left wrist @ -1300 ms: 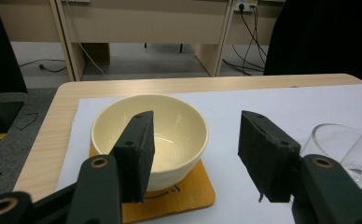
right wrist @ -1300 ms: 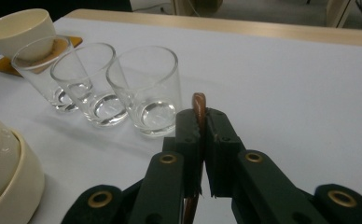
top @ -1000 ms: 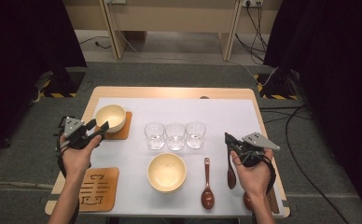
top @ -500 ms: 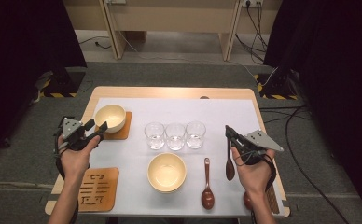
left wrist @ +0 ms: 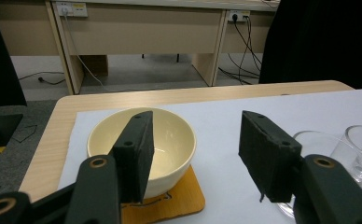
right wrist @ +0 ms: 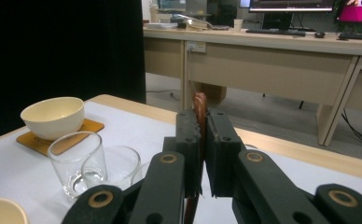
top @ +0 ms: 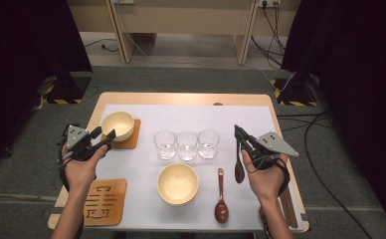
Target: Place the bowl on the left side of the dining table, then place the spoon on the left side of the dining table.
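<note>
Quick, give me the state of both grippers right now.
Left gripper: open, holding nothing, beside the bowl on its coaster.
Right gripper: closed on a wooden spoon, lifted off the table.

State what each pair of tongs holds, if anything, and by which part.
The right tongs pinch a brown wooden spoon by its handle, bowl hanging down. The left tongs stand open, holding nothing.

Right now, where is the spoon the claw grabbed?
High view: the spoon hangs from the right claw, right of the glasses, beside another spoon.
</note>
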Action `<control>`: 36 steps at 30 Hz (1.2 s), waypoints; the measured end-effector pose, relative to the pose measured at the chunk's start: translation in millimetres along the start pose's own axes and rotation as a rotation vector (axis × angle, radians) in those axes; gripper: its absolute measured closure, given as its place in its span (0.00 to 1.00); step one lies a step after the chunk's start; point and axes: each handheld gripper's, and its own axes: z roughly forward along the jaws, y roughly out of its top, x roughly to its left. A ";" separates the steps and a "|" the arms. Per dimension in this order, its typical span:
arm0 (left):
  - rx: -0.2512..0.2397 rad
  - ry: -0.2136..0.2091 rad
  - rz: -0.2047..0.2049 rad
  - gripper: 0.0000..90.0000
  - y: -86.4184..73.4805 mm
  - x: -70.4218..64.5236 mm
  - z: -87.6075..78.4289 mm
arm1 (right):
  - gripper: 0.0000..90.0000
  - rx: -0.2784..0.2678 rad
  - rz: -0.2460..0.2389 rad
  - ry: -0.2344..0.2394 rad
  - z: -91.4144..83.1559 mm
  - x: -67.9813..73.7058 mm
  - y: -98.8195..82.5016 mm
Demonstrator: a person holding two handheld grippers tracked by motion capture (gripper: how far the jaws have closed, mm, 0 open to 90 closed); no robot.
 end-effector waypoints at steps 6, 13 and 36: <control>-0.005 -0.013 -0.002 0.50 1.9 -2.8 -0.9 | 0.94 -0.021 -0.004 0.018 5.9 4.2 8.4; -0.020 -0.025 0.004 0.49 7.2 -8.1 -2.3 | 0.94 -0.048 -0.004 0.040 14.6 6.2 18.3; -0.033 -0.092 0.029 0.50 13.6 -27.5 -6.1 | 0.94 -0.067 -0.001 0.074 22.3 8.3 24.8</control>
